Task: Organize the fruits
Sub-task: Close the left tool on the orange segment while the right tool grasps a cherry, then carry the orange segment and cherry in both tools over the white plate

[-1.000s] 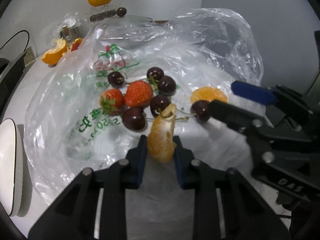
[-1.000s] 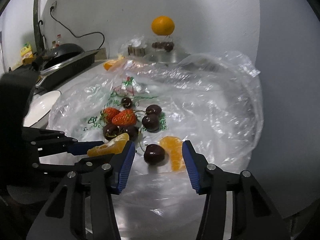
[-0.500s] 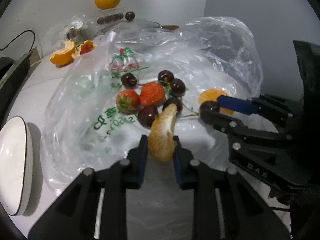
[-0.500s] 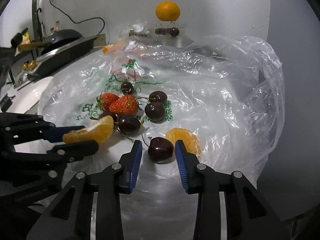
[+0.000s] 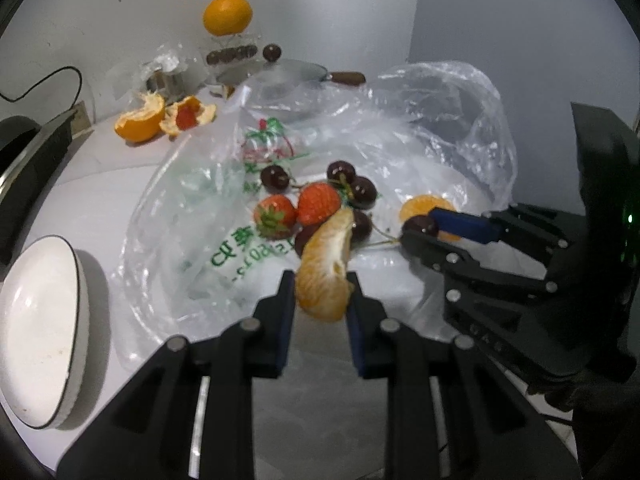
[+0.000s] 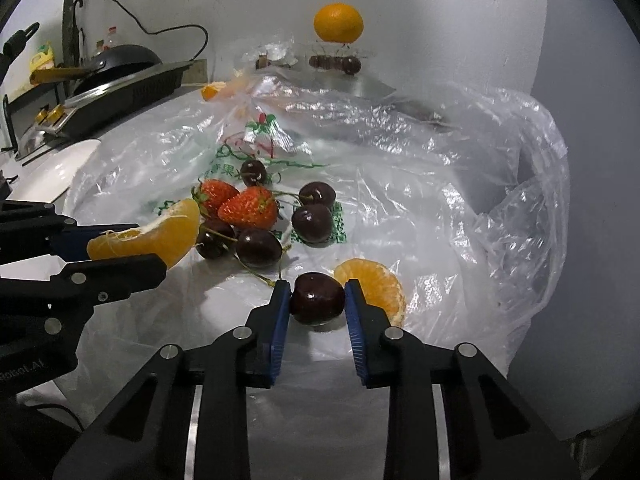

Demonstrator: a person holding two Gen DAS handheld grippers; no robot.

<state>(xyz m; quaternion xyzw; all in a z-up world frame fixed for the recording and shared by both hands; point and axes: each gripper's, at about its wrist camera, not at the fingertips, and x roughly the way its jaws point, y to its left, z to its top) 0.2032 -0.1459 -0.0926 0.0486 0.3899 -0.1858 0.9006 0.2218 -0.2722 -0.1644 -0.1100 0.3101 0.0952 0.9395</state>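
From the left wrist view, the left gripper [image 5: 320, 280] was closed tight on a peeled orange segment [image 5: 325, 265], which stood upright between the two blue pads, lifted above a clear plastic bag [image 5: 200, 248] spread over the white tabletop [image 5: 120, 152]; on the bag lay two strawberries [image 5: 296, 210] side by side, with dark cherries [image 5: 352, 182] clustered just behind and beside them; toward the bag's right edge the right gripper [image 5: 420, 230] reached in from the right, its jaws closing around a single cherry [image 5: 416, 224], with a second orange segment [image 5: 424, 206] just behind it; a white bowl [image 5: 40, 328] sat at the tabletop's left edge; near the far edge lay orange peel [image 5: 152, 116], and a whole orange [image 5: 227, 15] was perched on a clear stand against the wall.

From the right wrist view, the right gripper [image 6: 318, 300] had the single cherry [image 6: 318, 298] between its blue pads, both pads touching its sides as the jaws closed; the cherry rested on the plastic bag [image 6: 440, 216], and the second orange segment [image 6: 376, 284] lay just right of it, partly behind the right pad; the left gripper [image 6: 128, 244] entered from the left, clamped on its orange segment [image 6: 152, 236]; the strawberries [image 6: 248, 204] and other cherries [image 6: 312, 220] lay mid-bag; a black pan [image 6: 120, 60] stood at the far left corner.
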